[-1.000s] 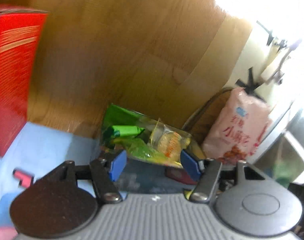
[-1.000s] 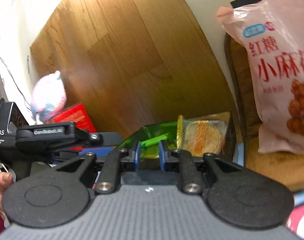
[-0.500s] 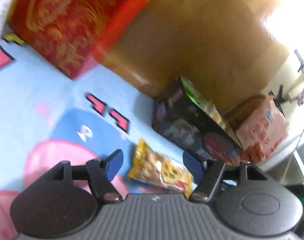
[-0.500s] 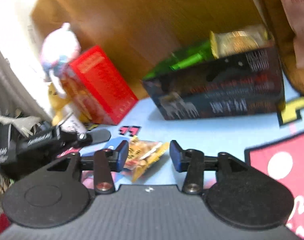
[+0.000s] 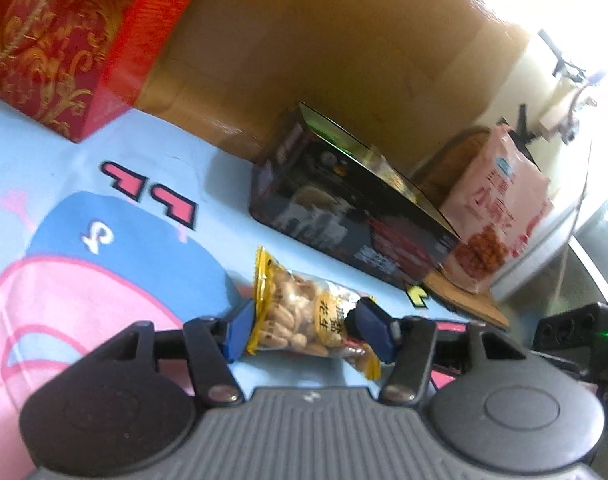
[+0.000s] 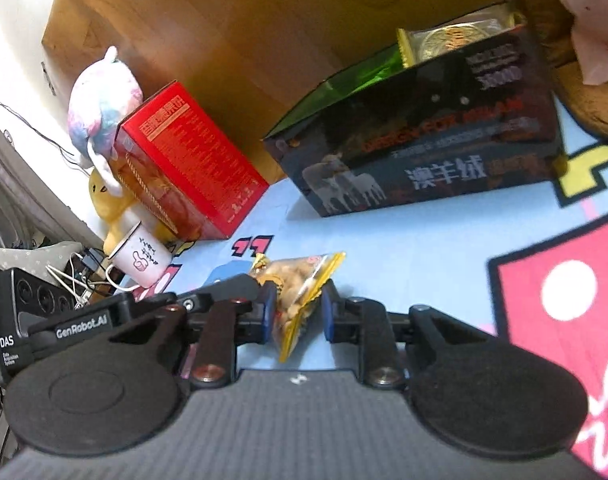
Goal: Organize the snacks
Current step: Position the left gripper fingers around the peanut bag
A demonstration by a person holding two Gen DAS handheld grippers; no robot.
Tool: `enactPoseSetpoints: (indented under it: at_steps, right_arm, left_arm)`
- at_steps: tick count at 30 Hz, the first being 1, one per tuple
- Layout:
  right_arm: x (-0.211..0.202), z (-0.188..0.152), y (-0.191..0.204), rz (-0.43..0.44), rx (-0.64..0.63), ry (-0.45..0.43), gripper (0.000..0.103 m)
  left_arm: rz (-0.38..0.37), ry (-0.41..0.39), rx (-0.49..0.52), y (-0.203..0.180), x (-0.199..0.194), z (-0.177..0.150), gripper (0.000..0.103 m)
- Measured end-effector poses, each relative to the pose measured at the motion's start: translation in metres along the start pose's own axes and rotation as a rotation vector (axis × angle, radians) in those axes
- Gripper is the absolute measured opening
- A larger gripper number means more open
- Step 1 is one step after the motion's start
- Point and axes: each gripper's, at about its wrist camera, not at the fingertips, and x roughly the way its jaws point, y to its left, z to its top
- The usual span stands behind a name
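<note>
**Both grippers at the peanut packet**

Blue cartoon-printed play mat [image 5: 104,168] carries everything. Left wrist view: left gripper [image 5: 304,330] jaws are closing around a yellow-edged clear peanut packet [image 5: 304,316] lying in front of the dark open cardboard box [image 5: 343,224]. Right wrist view: right gripper [image 6: 296,314] jaws are closing, narrow, on the packet's other end [image 6: 300,284], nearer than the box [image 6: 423,156].

"GenRobot.AI" and "DAS" were printed on the left gripper [image 6: 260,300]. "澳羊绒" was read on the dark box [image 6: 443,168], "花生" on the peanut packet [image 5: 304,316].
</note>
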Motion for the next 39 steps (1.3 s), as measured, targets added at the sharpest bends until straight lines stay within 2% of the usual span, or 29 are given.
enactPoseSetpoints:
  at_steps: [6,9,12,17,19,25,39]
  right_arm:
    - [-0.035,-0.017,-0.005,-0.031,-0.009,-0.028,0.026]
    - [-0.058,-0.027,-0.012,-0.04,0.014,-0.051,0.026]
    - [-0.071,-0.034,-0.015,-0.044,0.033,-0.076,0.026]
    - [-0.065,-0.035,-0.006,-0.074,-0.019,-0.077,0.028]
    - [-0.063,-0.036,-0.004,-0.084,-0.043,-0.079,0.029]
    - [-0.062,-0.034,-0.006,-0.081,-0.041,-0.079,0.031]
    - [-0.062,-0.035,-0.007,-0.081,-0.039,-0.081,0.032]
  left_arm:
    - [-0.134,0.11,0.06,-0.015,0.003,-0.012,0.056]
    - [-0.162,0.145,0.138,-0.029,0.005,-0.02,0.057]
    - [-0.153,0.149,0.184,-0.038,0.007,-0.025,0.062]
    - [-0.156,0.14,0.154,-0.033,0.008,-0.023,0.063]
    - [-0.154,0.133,0.148,-0.032,0.007,-0.021,0.069]
    - [-0.148,0.117,0.131,-0.029,0.005,-0.019,0.077]
    - [-0.151,0.12,0.142,-0.03,0.006,-0.02,0.082]
